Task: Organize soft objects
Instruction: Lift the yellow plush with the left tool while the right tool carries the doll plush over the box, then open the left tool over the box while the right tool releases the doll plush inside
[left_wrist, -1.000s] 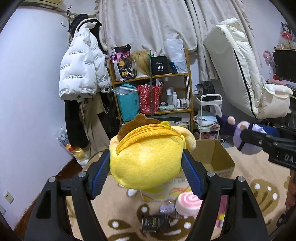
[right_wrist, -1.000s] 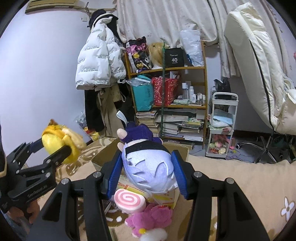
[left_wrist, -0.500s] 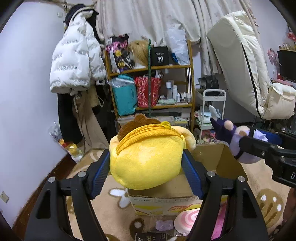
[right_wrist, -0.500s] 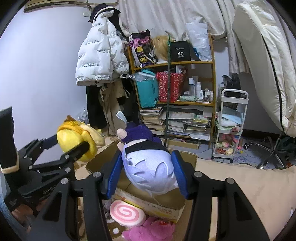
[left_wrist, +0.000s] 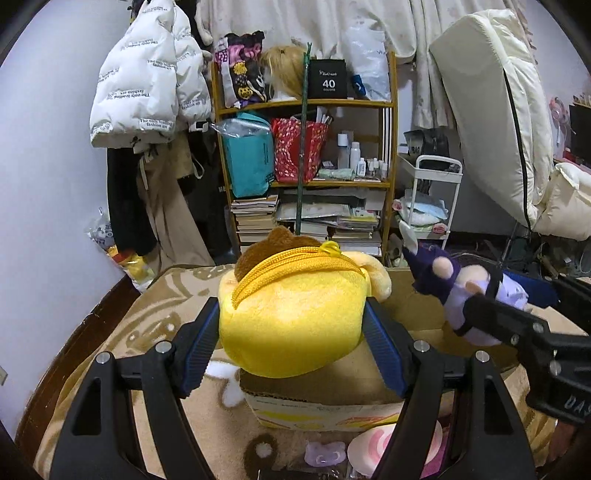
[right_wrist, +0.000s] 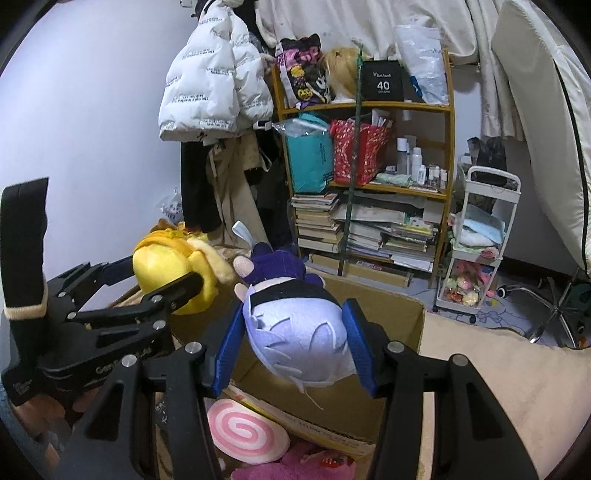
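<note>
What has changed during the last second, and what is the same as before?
Both grippers moved forward, toward the cardboard box: the yellow plush and the purple plush now hang over it, no longer short of it. Nothing was let go; the left gripper and right gripper stay clamped. The pink swirl cushion lies unmoved.

The right gripper (right_wrist: 295, 347) squeezes a purple plush toy (right_wrist: 295, 328) between its blue pads, held above the open cardboard box (right_wrist: 388, 332). Left of the box, the left gripper (right_wrist: 162, 275) clamps a yellow plush toy (right_wrist: 166, 266). A pink swirl cushion (right_wrist: 243, 432) lies against the box's near side, with a pink plush (right_wrist: 295, 469) beside it.
</note>
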